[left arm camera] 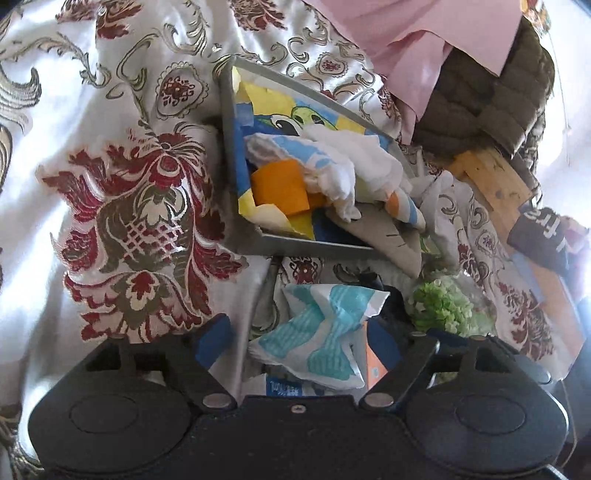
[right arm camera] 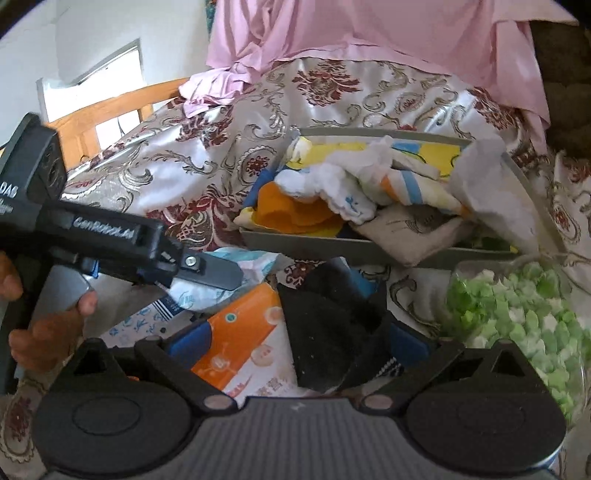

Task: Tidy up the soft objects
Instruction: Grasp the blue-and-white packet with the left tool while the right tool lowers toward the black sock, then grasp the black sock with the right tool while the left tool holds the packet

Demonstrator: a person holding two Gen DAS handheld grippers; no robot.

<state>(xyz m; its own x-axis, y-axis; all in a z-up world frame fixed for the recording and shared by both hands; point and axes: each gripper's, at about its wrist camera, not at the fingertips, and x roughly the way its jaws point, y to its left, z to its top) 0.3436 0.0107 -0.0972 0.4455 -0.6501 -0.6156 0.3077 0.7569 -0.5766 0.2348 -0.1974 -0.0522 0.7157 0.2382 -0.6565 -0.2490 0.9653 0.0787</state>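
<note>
My left gripper (left arm camera: 299,339) is low over the floral bedspread (left arm camera: 110,184), open. A crumpled white and teal cloth (left arm camera: 314,332) lies between its blue pads (left arm camera: 214,336), and neither pad presses on it. From the right wrist view, one left finger (right arm camera: 218,273) lies across that cloth (right arm camera: 240,262). My right gripper (right arm camera: 301,341) is open around a black cloth (right arm camera: 328,332) and an orange packet (right arm camera: 247,328). Just beyond stands a grey tray (left arm camera: 229,166) (right arm camera: 369,243) heaped with white, orange, yellow and blue cloths. A beige pouch (left arm camera: 388,236) (right arm camera: 413,232) hangs over the tray's near rim.
A clear bag of green and white foam bits (left arm camera: 443,306) (right arm camera: 517,314) sits right of the grippers. Pink sheet (right arm camera: 369,29) and an olive quilted jacket (left arm camera: 480,92) lie behind the tray. A black lettered sock (left arm camera: 543,232) is far right. A hand (right arm camera: 48,332) holds the left gripper.
</note>
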